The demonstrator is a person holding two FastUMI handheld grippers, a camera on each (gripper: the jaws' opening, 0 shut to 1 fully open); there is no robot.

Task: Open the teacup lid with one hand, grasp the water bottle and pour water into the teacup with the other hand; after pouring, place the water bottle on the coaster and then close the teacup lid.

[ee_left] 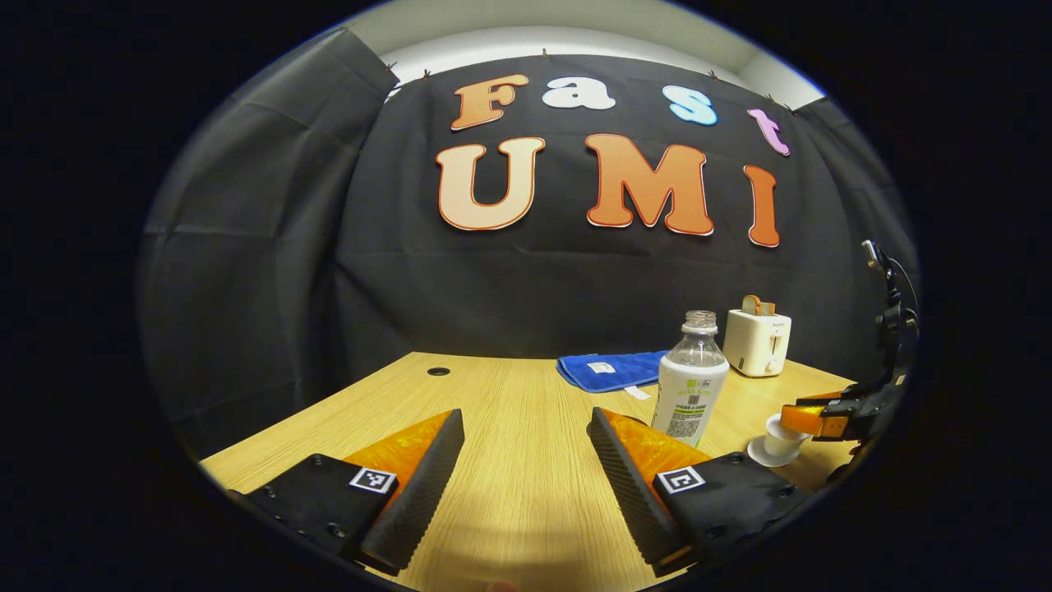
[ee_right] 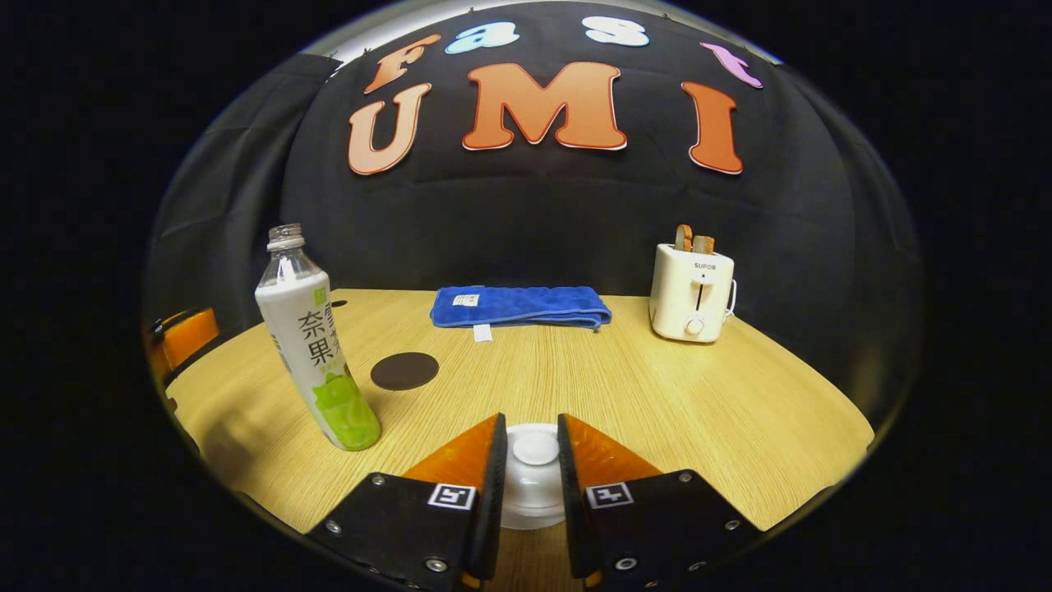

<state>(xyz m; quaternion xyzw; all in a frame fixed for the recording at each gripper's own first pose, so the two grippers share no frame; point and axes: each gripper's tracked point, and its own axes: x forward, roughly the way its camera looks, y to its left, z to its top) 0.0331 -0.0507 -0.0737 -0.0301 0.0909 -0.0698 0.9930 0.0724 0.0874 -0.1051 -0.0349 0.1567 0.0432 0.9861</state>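
Note:
A capless clear bottle (ee_left: 693, 374) with a white and green label stands upright on the wooden table (ee_left: 509, 493); in the right gripper view the bottle (ee_right: 316, 345) is at the left. My left gripper (ee_left: 526, 415) is open and holds nothing, with the bottle just beyond its right finger. The white teacup (ee_left: 777, 444) sits on its saucer right of the bottle. My right gripper (ee_right: 531, 423) is closed onto the teacup lid (ee_right: 535, 448), which rests on the teacup (ee_right: 532, 493). A dark round coaster (ee_right: 403, 371) lies behind the bottle.
A folded blue towel (ee_right: 520, 307) lies at the back of the table. A white toaster (ee_right: 690, 292) with two slices in it stands at the back right. The left gripper (ee_right: 185, 337) shows at the far left edge. A small hole (ee_left: 438, 372) sits in the tabletop's far left.

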